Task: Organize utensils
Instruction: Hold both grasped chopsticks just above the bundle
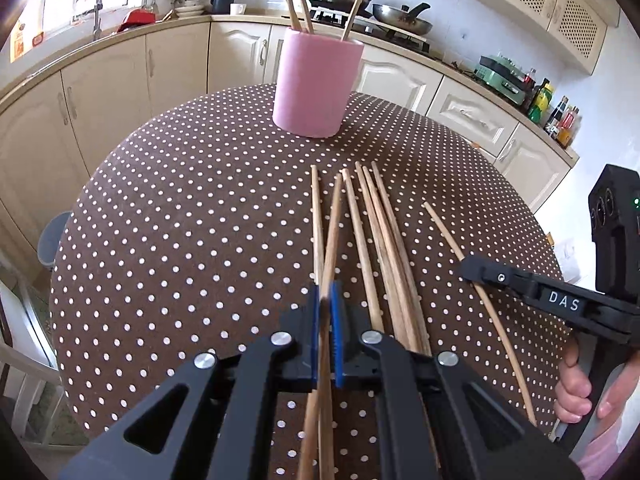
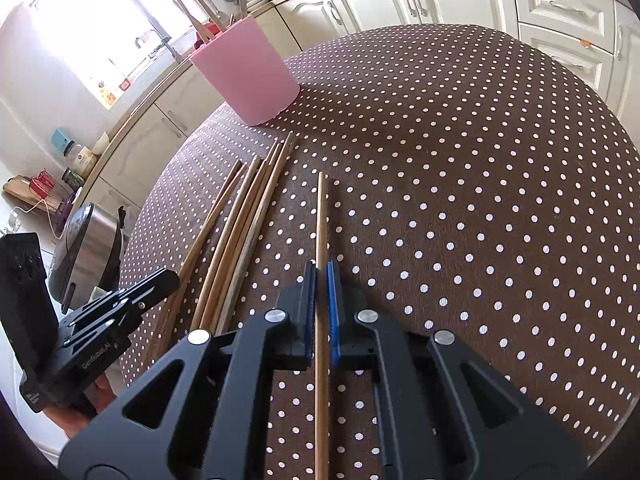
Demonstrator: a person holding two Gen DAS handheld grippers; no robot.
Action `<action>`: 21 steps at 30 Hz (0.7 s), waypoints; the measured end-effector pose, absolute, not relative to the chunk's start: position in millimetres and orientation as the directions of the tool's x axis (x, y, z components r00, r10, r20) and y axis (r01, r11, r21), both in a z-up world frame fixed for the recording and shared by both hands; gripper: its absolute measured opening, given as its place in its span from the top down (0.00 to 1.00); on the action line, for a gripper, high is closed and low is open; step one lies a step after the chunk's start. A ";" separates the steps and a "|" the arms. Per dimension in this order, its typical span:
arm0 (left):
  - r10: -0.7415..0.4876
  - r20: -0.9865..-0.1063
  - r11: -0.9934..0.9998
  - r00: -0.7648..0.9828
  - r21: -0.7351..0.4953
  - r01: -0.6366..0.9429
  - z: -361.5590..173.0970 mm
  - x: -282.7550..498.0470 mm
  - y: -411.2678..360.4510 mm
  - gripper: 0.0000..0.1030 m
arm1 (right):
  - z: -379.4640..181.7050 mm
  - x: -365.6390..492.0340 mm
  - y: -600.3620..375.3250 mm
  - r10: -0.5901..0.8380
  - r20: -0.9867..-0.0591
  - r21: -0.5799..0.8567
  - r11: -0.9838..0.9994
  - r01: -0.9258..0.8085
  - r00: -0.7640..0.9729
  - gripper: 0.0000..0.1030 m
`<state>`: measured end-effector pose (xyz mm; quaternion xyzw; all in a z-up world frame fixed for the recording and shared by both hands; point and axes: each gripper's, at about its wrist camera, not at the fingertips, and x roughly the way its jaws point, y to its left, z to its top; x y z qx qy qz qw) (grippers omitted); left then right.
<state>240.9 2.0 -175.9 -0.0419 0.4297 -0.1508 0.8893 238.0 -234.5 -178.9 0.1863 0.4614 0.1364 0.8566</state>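
Pickup step: left gripper (image 1: pixel 328 308) seemingly clamps one chopstick (image 1: pixel 335 224), right gripper (image 2: pixel 321 280) clamps another (image 2: pixel 320 220); next, lift both toward pink holder (image 1: pixel 316 84).

Each camera rides just behind its own fingers (image 1: pixel 320 320), angled down, close over the dotted counter (image 1: pixel 180 208). Both views share the pink cup (image 2: pixel 244 76) ahead and loose chopsticks (image 2: pixel 240 216) between them.

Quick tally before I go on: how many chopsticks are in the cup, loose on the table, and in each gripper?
Chopsticks in cup: 4
Loose on table: 5
In left gripper: 1
In right gripper: 1
Total: 11
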 end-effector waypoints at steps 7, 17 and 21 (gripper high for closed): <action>-0.288 -0.760 0.955 0.582 -0.183 0.233 -176.8 242.6 0.4 0.94 | -178.5 237.4 -232.5 0.397 -0.743 0.435 0.898 -0.062 0.539 0.94; -0.297 -0.775 0.955 0.558 -0.230 0.190 -181.4 251.8 6.9 0.91 | -178.7 235.2 -232.8 0.397 -0.743 0.434 0.899 -0.064 0.538 0.94; -0.316 -0.768 0.949 0.557 -0.254 0.187 -180.7 253.6 12.1 0.94 | -178.7 234.1 -232.7 0.395 -0.745 0.430 0.900 -0.065 0.538 0.94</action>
